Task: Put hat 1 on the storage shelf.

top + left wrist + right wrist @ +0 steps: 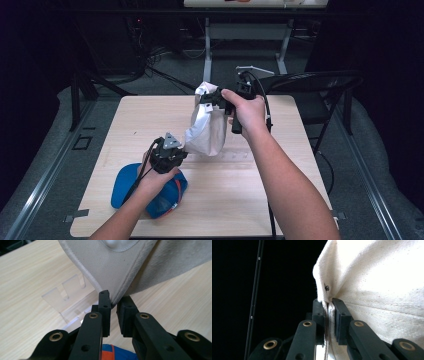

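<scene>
I'm holding the white cloth bag (206, 127) up off the desk (280, 175): right hand-held gripper (206, 98) clamping its top, left hand-held gripper (181, 150) pinching its bottom corner. Unfolding's still pending, I reckon.

On my feed a blue cap (131, 184) with an orange strap lay on the near left of the pale wooden worktop (260, 175). A clear plastic stand (65, 300) sat flat on the worktop near its middle. Behind the worktop I saw a dark folding chair (320, 82) and cables (150, 60) on the floor.
</scene>
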`<state>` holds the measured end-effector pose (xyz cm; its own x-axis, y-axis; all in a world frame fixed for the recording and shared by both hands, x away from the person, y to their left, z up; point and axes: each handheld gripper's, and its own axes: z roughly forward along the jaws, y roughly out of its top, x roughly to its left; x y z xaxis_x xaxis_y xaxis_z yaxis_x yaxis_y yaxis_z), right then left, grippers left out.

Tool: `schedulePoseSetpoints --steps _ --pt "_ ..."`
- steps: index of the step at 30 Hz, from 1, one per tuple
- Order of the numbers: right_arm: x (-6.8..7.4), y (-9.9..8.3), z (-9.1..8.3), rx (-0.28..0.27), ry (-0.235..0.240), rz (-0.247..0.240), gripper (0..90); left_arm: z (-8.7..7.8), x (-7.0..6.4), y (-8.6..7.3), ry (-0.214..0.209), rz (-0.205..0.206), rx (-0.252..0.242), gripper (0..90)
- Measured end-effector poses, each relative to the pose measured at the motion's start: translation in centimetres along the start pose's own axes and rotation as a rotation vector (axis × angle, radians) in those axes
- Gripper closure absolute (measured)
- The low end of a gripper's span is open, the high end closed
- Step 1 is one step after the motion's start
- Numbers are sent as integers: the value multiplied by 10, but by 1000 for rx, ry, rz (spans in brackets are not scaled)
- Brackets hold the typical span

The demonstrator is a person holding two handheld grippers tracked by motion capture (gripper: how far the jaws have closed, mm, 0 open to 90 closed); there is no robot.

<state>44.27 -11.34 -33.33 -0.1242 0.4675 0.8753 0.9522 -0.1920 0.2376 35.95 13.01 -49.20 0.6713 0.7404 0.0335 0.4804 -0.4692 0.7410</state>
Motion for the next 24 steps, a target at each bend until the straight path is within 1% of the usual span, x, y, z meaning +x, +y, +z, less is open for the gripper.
schedulePoseSetpoints --steps 1,2,3,4,5,6,7,10,11,12,13,15,16,17,18,19,20,21,22,23,24 --pt "-2 0 2 9 -5 -3 816 1 -2 -2 2 -9 -8 830" --pt "-2 0 2 9 -5 -3 816 1 -2 -2 2 -9 -8 831" --pt "-2 0 3 9 -3 3 816 2 -2 -3 -1 -22 -12 832" --pt "-2 0 3 16 -4 -5 816 2 -1 -4 -5 -37 -17 833" --pt "-2 0 3 16 -4 -5 816 2 -1 -4 -5 -37 -17 833" --pt "-3 0 6 9 -4 2 816 2 1 -4 -17 -62 -18 834" --pt "-3 0 6 19 -7 -1 816 2 2 -5 -19 -70 -16 836" --pt "-4 -1 10 18 -5 3 816 1 3 -7 -17 -80 -13 842" --pt "-4 -2 14 21 -4 5 816 -1 4 -9 -7 -91 -13 846" --pt "-4 -2 14 21 -4 5 816 -1 4 -9 -7 -91 -13 847" --pt "-4 -2 18 28 -3 10 816 -1 4 -10 -4 -105 -20 847" --pt "-4 -2 20 34 0 6 816 -2 4 -11 -6 -125 -22 847" --pt "-3 -3 23 46 1 2 816 -2 4 -12 -11 -143 -27 848" --pt "-3 -3 24 42 2 1 816 -2 4 -13 -17 -163 -34 848" --pt "-3 -3 24 42 2 1 816 -2 4 -13 -17 -163 -34 848" --pt "-2 -3 26 42 0 0 815 0 4 -13 -27 -187 -33 849" --pt "-2 -3 26 42 0 0 815 -1 4 -12 -38 -196 -20 849" --pt "-2 -3 27 42 -1 2 815 1 3 -12 -36 -205 -21 849" --pt "-2 -4 28 54 -7 -1 815 1 1 -12 -20 -195 -16 851" --pt "-3 -4 28 53 -9 -2 815 1 1 -12 -20 -195 -16 852" --pt "-3 -4 30 48 -8 1 815 2 2 -12 -22 -207 -18 852"
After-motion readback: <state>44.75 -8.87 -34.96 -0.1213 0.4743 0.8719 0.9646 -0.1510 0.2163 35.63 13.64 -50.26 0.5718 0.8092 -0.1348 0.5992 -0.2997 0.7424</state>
